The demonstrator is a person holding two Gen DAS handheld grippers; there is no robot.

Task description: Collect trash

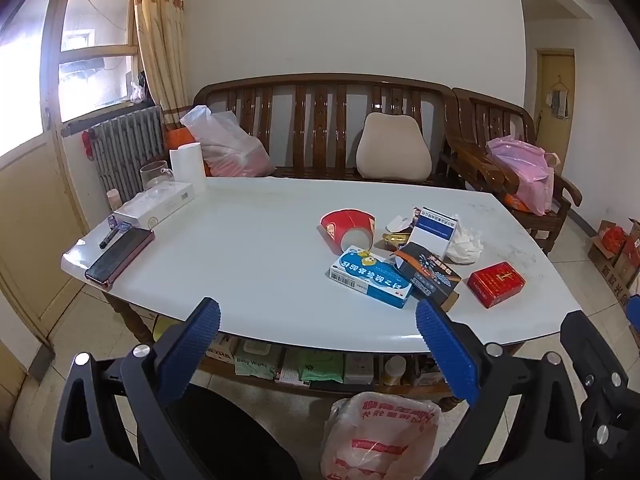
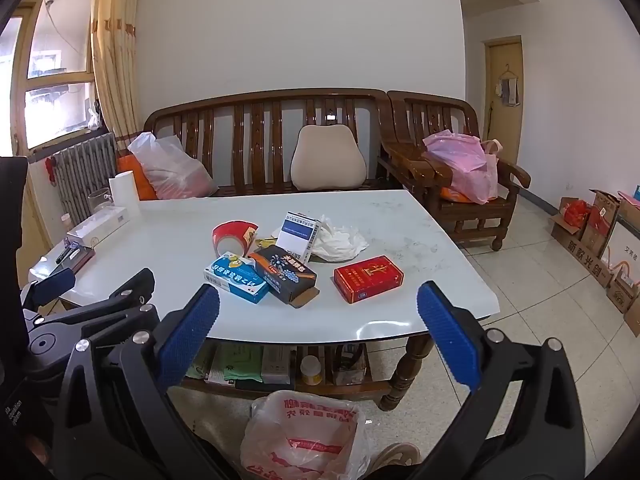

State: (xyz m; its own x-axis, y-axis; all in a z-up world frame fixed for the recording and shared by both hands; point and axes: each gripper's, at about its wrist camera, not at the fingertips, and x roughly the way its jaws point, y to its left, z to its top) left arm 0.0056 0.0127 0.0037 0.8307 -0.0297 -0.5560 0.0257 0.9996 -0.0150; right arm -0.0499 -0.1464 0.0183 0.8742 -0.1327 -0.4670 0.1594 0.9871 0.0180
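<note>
A heap of trash lies on the white table (image 1: 240,264): a red paper cup (image 1: 348,229) on its side, a blue-and-white medicine box (image 1: 370,277), a black box (image 1: 426,274), a white-and-blue box (image 1: 434,228), a crumpled white tissue (image 1: 464,244) and a red cigarette pack (image 1: 496,283). The same items show in the right wrist view, with the red pack (image 2: 368,278) nearest. A white plastic trash bag (image 1: 376,436) stands open on the floor below the table's near edge (image 2: 300,436). My left gripper (image 1: 318,320) and right gripper (image 2: 318,312) are both open and empty, held short of the table's near edge.
A phone (image 1: 120,256), a pen (image 1: 110,236), a white box (image 1: 156,204), a paper roll (image 1: 186,162) and a glass mug (image 1: 154,174) sit at the table's left end. A wooden bench (image 1: 320,120) with bags stands behind. Cardboard boxes (image 2: 600,236) line the right wall.
</note>
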